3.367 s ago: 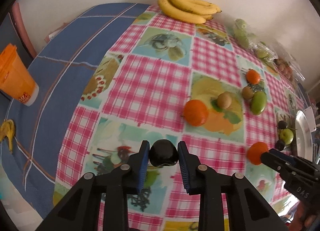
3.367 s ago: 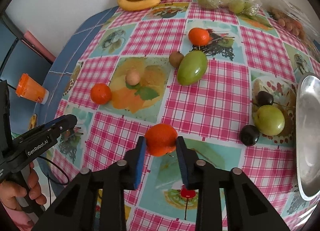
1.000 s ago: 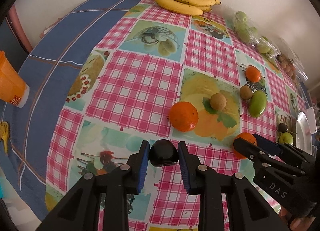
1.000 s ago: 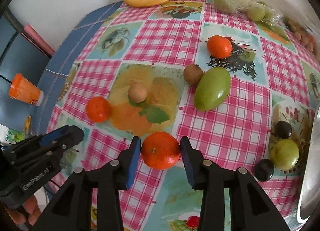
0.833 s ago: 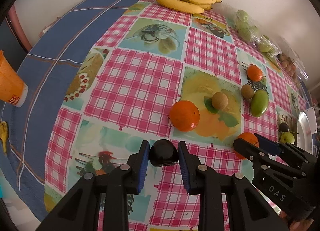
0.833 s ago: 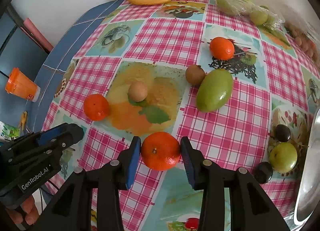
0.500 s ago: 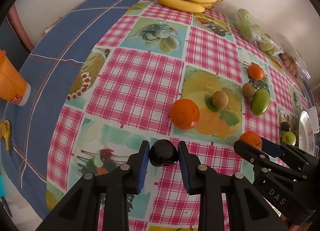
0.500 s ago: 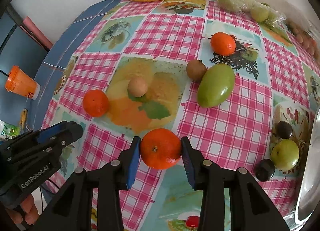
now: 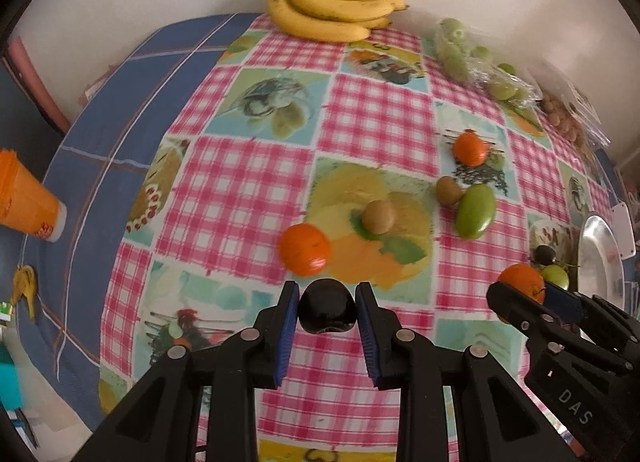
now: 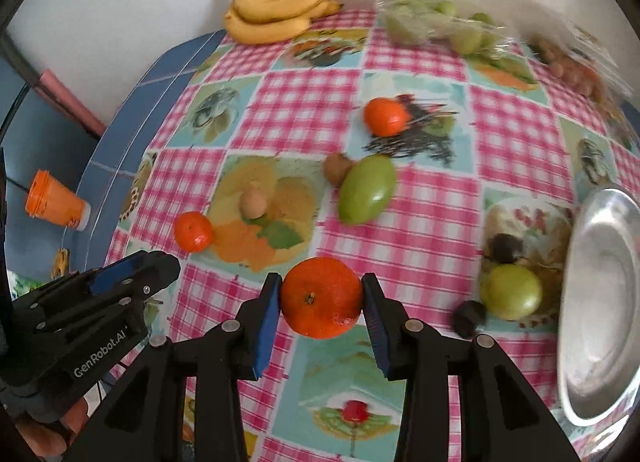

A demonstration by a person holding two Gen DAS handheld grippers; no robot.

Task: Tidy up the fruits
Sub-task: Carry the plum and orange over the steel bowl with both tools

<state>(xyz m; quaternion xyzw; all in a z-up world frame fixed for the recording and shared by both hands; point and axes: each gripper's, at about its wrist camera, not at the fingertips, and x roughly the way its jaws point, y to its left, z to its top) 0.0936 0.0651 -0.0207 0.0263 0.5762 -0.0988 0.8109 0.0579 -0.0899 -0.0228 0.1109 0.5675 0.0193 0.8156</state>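
Over the last few seconds both fruits have come up off the checked tabletop (image 9: 248, 189) and both views have swung toward the right side of the table, so the metal plate (image 10: 600, 302) now fills more of the right wrist view; this suggests both are being carried toward it. Nearest in the left wrist view, the left gripper (image 9: 327, 312) is closed to a narrow gap on a dark plum (image 9: 327, 305), its blue pads pressing each side. Nearest in the right wrist view, the right gripper (image 10: 321, 300) stands wider, clamped on an orange (image 10: 321, 297) held clear of the cloth. Just beyond it, near the plate's rim, sit a green apple (image 10: 511, 292) and two dark plums. Farther out lie a loose orange (image 9: 305, 249), two kiwis, a green mango (image 10: 367, 189) and another orange, with the bananas (image 9: 332, 13) against the wall. None of the fruit is on the plate yet.
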